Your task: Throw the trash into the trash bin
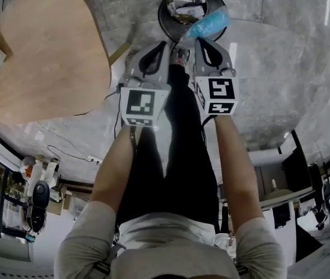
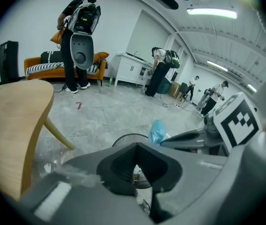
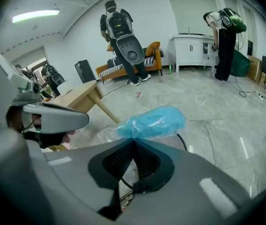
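Grey marble floor (image 1: pixel 281 68) lies below us, the trash bin (image 1: pixel 162 13) at 12 o'clock just beyond our right gripper (image 1: pixel 200 38), which pinches the blue bag (image 1: pixel 210 23) stretched toward 1 o'clock over the bin's rim, while our left gripper (image 1: pixel 165 43), beside it, is closed empty.

Your right gripper (image 3: pixel 133 139) has its jaws pinched together on a crumpled blue plastic bag (image 3: pixel 154 122), which hangs over the rim of the black wire trash bin (image 3: pixel 183 142). Your left gripper (image 3: pixel 53 117) shows at the left, in front of a wooden table (image 3: pixel 79 97).
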The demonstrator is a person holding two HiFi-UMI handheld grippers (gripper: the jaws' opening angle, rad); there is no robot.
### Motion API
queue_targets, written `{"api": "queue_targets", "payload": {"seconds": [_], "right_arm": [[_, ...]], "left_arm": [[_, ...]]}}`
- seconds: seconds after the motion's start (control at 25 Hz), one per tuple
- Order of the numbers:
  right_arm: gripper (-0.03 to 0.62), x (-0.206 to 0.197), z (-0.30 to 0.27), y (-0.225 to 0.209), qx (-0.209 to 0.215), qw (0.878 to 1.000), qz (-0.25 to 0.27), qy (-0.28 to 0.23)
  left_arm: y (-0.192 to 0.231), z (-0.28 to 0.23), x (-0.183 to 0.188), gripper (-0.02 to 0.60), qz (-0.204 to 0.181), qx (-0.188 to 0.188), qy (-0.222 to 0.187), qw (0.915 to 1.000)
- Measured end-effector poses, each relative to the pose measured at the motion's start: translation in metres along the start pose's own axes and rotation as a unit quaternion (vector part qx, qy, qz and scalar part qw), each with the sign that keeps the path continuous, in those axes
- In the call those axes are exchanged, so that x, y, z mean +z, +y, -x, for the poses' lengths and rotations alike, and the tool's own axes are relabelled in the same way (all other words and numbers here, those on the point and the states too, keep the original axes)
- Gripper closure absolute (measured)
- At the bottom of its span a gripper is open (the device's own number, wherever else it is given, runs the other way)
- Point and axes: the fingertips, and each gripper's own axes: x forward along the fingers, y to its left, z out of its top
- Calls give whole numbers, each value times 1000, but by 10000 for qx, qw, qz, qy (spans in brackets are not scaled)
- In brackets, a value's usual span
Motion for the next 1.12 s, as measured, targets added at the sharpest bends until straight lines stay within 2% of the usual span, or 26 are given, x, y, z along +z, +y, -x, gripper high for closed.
{"api": "queue_targets", "payload": {"seconds": [0.16,0.48,0.68,0.92,0.96,1.0,1.12], "right_arm": [[586,-18,-40,-15,19,9997,-152,164],[586,-67,-104,-29,196,9957,-318,854],[586,-75,-120,-39,142,9949,-427,898],[583,-76,-131,-42,172,9935,-390,1060],[533,-75,-131,-40,227,9928,-418,1099],[449,-73,-130,-38,281,9921,-473,1126],[439,-62,-114,-34,289,9915,-610,1114]], "left_arm": [[15,-28,-21,563,46,-8,64,10000],[29,-70,-60,563,71,-160,296,9994],[33,-83,-67,563,204,-156,343,9991],[36,-91,-58,563,154,-203,317,9992],[35,-89,-55,563,144,-199,305,9992],[33,-85,-52,563,148,-197,302,9992],[25,-66,-44,563,203,-196,351,9990]]}}
